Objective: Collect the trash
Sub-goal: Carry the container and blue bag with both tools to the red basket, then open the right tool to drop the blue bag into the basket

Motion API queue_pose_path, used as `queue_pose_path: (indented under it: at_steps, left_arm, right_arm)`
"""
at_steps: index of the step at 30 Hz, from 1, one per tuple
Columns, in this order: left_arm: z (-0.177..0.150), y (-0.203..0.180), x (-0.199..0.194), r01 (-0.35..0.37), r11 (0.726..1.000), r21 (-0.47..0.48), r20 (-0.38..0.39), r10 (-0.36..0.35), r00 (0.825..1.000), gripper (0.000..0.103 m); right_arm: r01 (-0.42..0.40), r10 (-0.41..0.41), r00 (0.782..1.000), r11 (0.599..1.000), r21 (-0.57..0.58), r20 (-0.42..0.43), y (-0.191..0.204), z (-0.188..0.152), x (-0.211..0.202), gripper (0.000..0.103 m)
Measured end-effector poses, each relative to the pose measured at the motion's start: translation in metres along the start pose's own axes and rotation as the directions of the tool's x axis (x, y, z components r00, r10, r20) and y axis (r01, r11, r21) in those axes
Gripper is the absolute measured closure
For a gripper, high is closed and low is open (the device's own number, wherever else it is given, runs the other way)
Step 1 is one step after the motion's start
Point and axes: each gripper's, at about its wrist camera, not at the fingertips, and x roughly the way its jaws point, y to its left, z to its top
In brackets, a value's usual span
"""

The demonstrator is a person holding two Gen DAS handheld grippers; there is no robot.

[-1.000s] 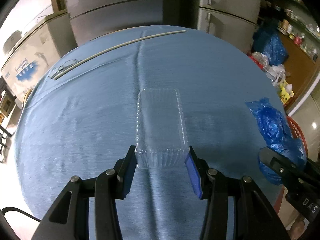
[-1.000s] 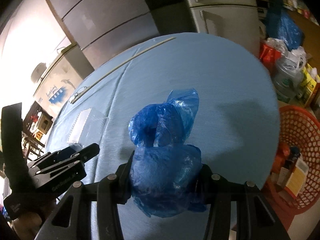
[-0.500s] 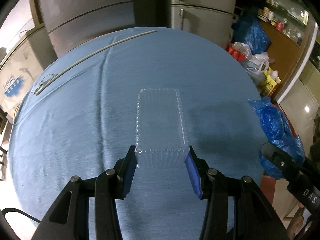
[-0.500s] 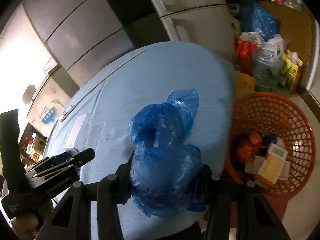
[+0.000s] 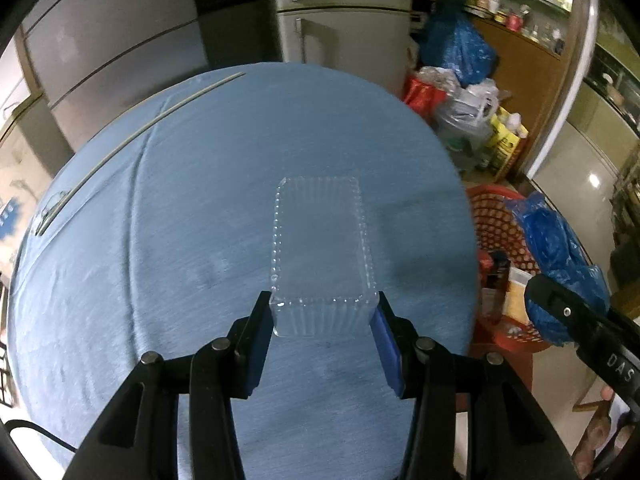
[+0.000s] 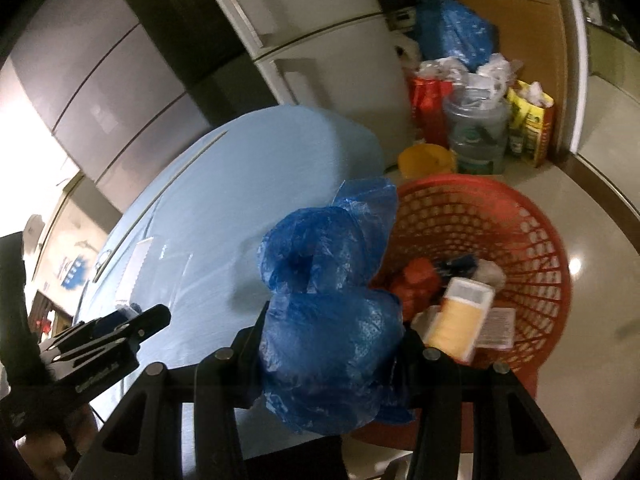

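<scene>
The red mesh basket (image 6: 500, 240) sits on the floor at 3 o'clock of the surface (image 5: 180, 240). Your right gripper (image 6: 332, 344) fingers clamp the crumpled blue plastic bag (image 6: 328, 300): light, soft, slippery; hold its bulk. Your left gripper (image 5: 324, 316) fingers pinch the clear plastic tray (image 5: 320, 240) by its near end wall: light, thin, likely crushable.

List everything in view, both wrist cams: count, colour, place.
clear plastic tray: 1, transparent, between left gripper's fingers, over the table
plastic bag: 1, blue, crumpled, clamped in right gripper, at the basket's near rim
basket: 1, red-orange, on floor beside table, holding cartons and wrappers
table: 1, blue cloth
thin rod: 1, pale, far-left table edge
fridges: several, grey, behind table
bags and bottles: cluster, mixed colours, floor by fridge
left gripper: black, blue pads
right gripper: black
</scene>
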Motion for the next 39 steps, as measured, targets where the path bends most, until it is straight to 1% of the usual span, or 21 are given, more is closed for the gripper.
queue_pose_path:
  at_steps: [6, 10, 17, 21, 30, 36, 39]
  left_arm:
    - [0.009, -0.03, 0.003, 0.031, 0.998, 0.061, 0.007, -0.032, 0.999, 0.053]
    - [0.013, -0.042, 0.002, 0.049, 0.995, 0.089, 0.012, -0.05, 0.999, 0.053]
    - [0.018, -0.066, 0.003, 0.068, 0.989, 0.131, 0.008, -0.07, 0.998, 0.053]
    - [0.022, -0.08, 0.006, 0.083, 0.984, 0.156, 0.0, -0.084, 0.996, 0.053]
    - [0.03, -0.109, 0.013, 0.114, 0.973, 0.201, -0.014, -0.114, 0.993, 0.053]
    - [0.032, -0.117, 0.016, 0.126, 0.968, 0.217, -0.024, -0.124, 0.992, 0.053]
    - [0.034, -0.118, 0.017, 0.128, 0.968, 0.216, -0.028, -0.124, 0.992, 0.053]
  right_arm:
    - [0.06, -0.061, 0.998, 0.997, 0.048, 0.021, -0.034, 0.005, -0.008, 0.051]
    - [0.098, -0.1, 0.995, 0.992, 0.073, 0.028, -0.056, 0.01, -0.012, 0.051]
    - [0.133, -0.137, 0.99, 0.986, 0.104, 0.026, -0.083, 0.022, -0.006, 0.051]
    - [0.141, -0.144, 0.989, 0.983, 0.114, 0.021, -0.093, 0.026, -0.003, 0.051]
    - [0.155, -0.154, 0.988, 0.981, 0.113, -0.021, -0.11, 0.026, 0.008, 0.051]
    - [0.156, -0.151, 0.987, 0.981, 0.118, -0.054, -0.122, 0.026, 0.02, 0.05]
    - [0.153, -0.144, 0.986, 0.982, 0.111, -0.086, -0.126, 0.026, 0.028, 0.047]
